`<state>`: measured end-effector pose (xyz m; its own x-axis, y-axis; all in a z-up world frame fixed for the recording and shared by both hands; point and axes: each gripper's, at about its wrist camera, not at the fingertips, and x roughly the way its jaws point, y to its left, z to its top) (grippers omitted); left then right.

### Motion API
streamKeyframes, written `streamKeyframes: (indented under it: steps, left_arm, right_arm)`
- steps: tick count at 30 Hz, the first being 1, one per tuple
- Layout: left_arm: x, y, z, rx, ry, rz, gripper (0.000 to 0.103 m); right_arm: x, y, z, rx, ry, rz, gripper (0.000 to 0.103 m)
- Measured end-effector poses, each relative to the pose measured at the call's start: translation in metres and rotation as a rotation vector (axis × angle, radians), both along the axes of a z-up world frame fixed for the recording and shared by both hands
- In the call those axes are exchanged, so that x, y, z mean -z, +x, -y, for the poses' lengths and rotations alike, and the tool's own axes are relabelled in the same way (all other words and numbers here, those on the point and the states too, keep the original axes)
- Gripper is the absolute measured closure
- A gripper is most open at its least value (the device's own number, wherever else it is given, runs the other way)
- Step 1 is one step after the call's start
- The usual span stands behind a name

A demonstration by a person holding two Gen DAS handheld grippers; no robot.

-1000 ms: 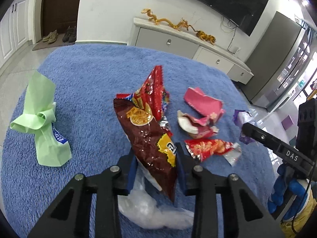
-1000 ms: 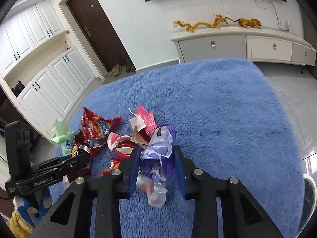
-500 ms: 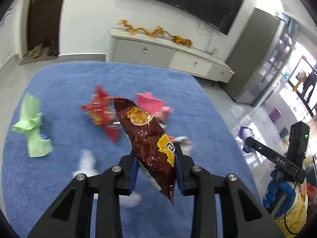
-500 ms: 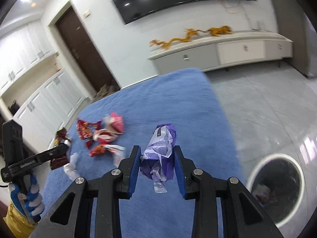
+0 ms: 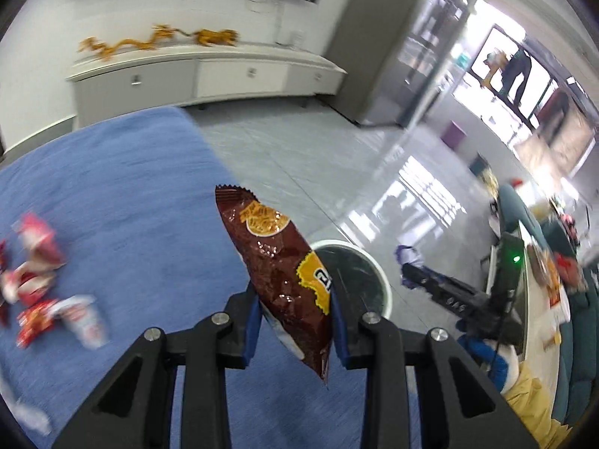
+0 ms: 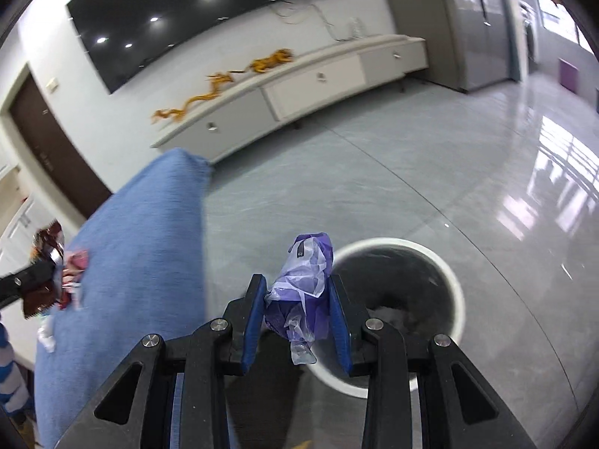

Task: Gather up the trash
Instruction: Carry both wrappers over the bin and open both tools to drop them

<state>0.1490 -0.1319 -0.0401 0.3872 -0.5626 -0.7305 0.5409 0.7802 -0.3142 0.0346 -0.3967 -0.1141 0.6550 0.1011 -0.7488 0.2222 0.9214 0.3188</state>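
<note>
My left gripper (image 5: 294,318) is shut on a brown chip bag (image 5: 277,258) that stands up between its blue pads, over the blue rug's right edge. Just beyond it on the grey floor sits a round white bin (image 5: 378,280) with a dark liner. My right gripper (image 6: 297,312) is shut on a crumpled purple plastic wrapper (image 6: 303,280) and hangs beside the near left rim of the same bin (image 6: 455,280). In the left wrist view the right gripper (image 5: 406,271) shows past the bin with the purple wrapper. The left gripper with its brown bag (image 6: 43,262) appears at the far left of the right wrist view.
Red and white wrappers (image 5: 35,284) lie blurred on the blue rug (image 5: 123,205) at the left. A long white cabinet (image 6: 299,86) with golden dragon figures runs along the far wall under a black screen. Glossy grey floor spreads around the bin. A person's blue-gloved hand (image 5: 483,348) holds the right tool.
Both grippers have swung right off the trash pile, carrying the brown bag and the purple wrapper. The white bin has come into view close in front of both.
</note>
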Motion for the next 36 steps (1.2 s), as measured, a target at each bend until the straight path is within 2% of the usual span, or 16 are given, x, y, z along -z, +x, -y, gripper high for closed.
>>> streamKeyframes:
  steps: [8, 14, 16, 18, 20, 26, 31, 36]
  left_arm:
    - [0.029, 0.014, 0.09, 0.094, 0.075, -0.047, 0.073]
    - [0.042, 0.029, 0.147, 0.138, 0.072, -0.092, 0.072]
    - [0.045, 0.032, 0.159, 0.157, 0.066, -0.104, 0.066]
    - [0.049, 0.034, 0.171, 0.174, 0.053, -0.124, 0.048]
    - [0.05, 0.035, 0.177, 0.17, 0.046, -0.124, 0.042]
    - [0.052, 0.029, 0.172, 0.148, 0.068, -0.109, 0.041]
    - [0.044, 0.018, 0.158, 0.101, 0.109, -0.038, 0.041]
    - [0.027, -0.002, 0.145, 0.053, 0.144, 0.068, 0.041]
  right_arm:
    - [0.046, -0.003, 0.041, 0.077, 0.049, -0.07, 0.072]
    - [0.069, 0.0, 0.059, 0.108, 0.075, -0.099, 0.069]
    - [0.074, 0.002, 0.064, 0.115, 0.078, -0.108, 0.068]
    - [0.078, 0.004, 0.067, 0.124, 0.072, -0.115, 0.06]
    - [0.08, 0.004, 0.07, 0.135, 0.073, -0.12, 0.054]
    - [0.077, -0.003, 0.071, 0.153, 0.07, -0.123, 0.052]
    - [0.066, -0.008, 0.067, 0.159, 0.055, -0.108, 0.052]
    - [0.054, -0.015, 0.06, 0.167, 0.038, -0.097, 0.052]
